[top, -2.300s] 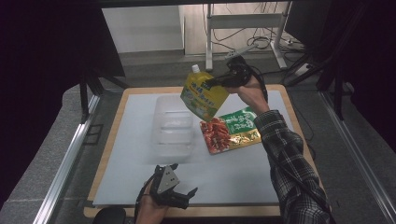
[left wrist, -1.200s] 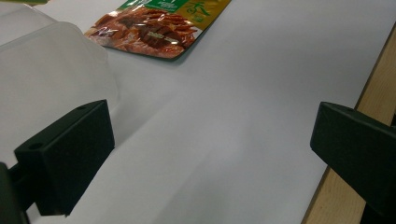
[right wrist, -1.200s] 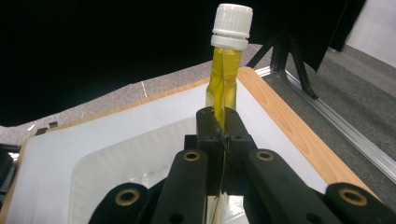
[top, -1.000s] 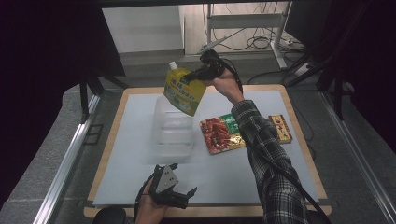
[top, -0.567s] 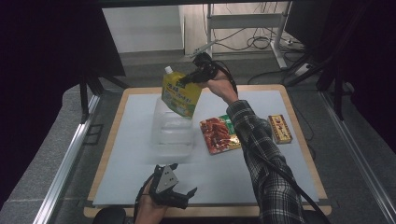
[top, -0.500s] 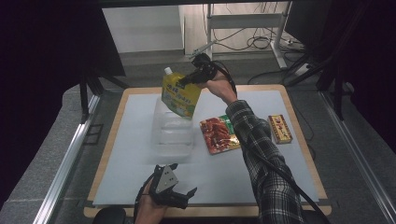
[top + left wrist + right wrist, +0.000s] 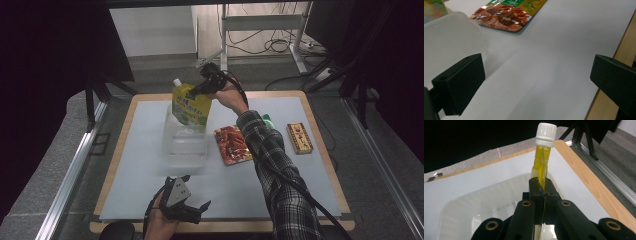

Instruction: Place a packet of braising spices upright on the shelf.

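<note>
Now I'm holding the yellow pouch (image 7: 190,103) in my right gripper (image 7: 204,89), jaws clamping its edge, hanging over the clear tub (image 7: 184,141), long axis upright, white cap (image 7: 545,131) pointing up.

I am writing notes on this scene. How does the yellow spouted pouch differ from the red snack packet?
1. The yellow spouted pouch hangs upright in the shut right gripper, over the clear plastic container; the red snack packet lies flat on the white mat, untouched.
2. The pouch has a white screw cap; the packet has none.
3. The pouch looks larger than the packet.
Both are printed flexible packages.
</note>
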Tool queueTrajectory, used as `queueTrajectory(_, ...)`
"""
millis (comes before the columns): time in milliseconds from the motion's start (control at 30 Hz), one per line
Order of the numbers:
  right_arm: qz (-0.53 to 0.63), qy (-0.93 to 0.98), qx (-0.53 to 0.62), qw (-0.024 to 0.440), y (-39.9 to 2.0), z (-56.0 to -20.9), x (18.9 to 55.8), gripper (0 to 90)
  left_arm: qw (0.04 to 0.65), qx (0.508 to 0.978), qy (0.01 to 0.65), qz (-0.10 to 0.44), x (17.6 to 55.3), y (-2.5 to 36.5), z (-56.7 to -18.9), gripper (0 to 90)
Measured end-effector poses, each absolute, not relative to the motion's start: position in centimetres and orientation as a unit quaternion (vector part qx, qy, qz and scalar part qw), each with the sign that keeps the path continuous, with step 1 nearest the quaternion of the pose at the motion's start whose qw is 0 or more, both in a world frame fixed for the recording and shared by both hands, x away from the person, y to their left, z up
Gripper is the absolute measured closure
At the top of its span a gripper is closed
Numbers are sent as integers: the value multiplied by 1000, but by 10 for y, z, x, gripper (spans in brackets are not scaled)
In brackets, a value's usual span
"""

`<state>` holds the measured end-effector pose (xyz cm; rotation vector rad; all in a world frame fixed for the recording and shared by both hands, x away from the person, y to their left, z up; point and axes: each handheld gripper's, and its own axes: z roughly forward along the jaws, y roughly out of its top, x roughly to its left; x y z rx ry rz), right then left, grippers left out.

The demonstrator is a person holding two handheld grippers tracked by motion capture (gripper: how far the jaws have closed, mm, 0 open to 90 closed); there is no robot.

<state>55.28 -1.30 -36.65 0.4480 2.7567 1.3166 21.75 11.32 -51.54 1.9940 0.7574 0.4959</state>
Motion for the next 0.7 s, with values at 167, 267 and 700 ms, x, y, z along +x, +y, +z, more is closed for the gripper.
queueTrajectory(167,422,893,150,33,-9,-369,552,878,457,811,306,200,217,112,-516,0)
queueTrajectory(267,419,894,153,36,-7,-369,552,878,457,811,306,200,217,112,-516,0)
queueTrajectory(700,414,892,175,46,1,-371,550,879,455,814,303,197,217,110,-517,0)
